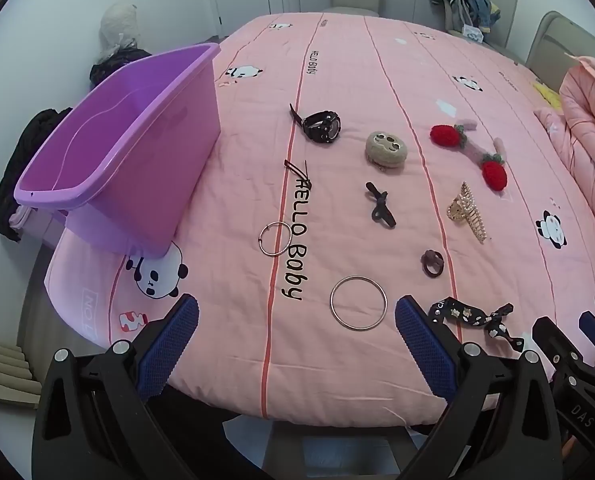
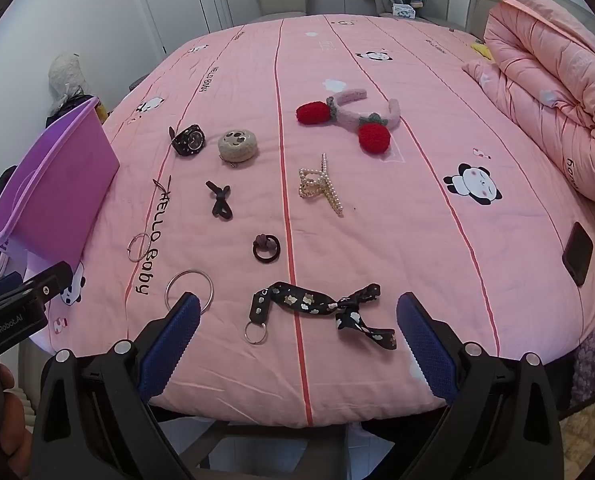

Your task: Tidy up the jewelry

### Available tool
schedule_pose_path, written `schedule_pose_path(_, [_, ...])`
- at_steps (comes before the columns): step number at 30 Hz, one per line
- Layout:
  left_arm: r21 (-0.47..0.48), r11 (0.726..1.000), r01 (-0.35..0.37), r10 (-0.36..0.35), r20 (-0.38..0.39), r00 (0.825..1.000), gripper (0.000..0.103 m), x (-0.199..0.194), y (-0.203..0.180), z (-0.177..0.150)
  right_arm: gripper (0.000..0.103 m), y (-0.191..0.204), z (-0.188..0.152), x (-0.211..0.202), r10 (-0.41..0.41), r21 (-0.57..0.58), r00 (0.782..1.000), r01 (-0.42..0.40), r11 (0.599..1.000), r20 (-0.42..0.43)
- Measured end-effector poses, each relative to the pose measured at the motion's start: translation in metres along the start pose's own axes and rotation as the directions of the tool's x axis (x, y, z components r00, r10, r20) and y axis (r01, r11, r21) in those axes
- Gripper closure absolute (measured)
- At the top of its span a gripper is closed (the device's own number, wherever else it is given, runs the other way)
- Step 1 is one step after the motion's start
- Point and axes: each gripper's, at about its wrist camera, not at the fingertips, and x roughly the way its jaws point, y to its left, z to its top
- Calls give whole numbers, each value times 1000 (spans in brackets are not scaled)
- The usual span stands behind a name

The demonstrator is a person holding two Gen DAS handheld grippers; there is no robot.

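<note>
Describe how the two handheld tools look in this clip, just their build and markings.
Both match: the left tool and right tool have black plastic frames with silver screws and two blue, fine-textured fingers. White "GenRobot.AI" lettering sits on the left tool's body; "DAS" is embossed on the right one's. No cables visible.

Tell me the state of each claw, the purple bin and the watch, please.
left claw: open, holding nothing
right claw: open, holding nothing
purple bin: tilted on the bed, nothing visible inside
watch: lying on the bedspread, outside the bin
</note>
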Motion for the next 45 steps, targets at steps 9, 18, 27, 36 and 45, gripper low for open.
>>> schedule_pose_path(9, [0,1000,-2,2,0,1000,6,1,1,0,9,0,0,0,1,1,1000,-1,1000,0])
schedule_pose_path(18, [1,1000,-5,5,0,1000,6,1,1,-1,9,0,0,1,0,-2,1000,0,1000,2])
schedule_pose_path(27, [1,1000,-6,6,-3,1000,6,4,0,1,9,2,2,-1,-1,-6,1000,1,1000,6])
schedule_pose_path(36, [4,1000,-5,5,-6,1000,6,5,0,0,9,3,2,-2,-3,-14,1000,3,1000,15])
schedule_pose_path(45, [2,1000,-1,1,-24,1000,6,12,0,-3,9,-1,-2,2,14,-14,1000,-14,1000,13])
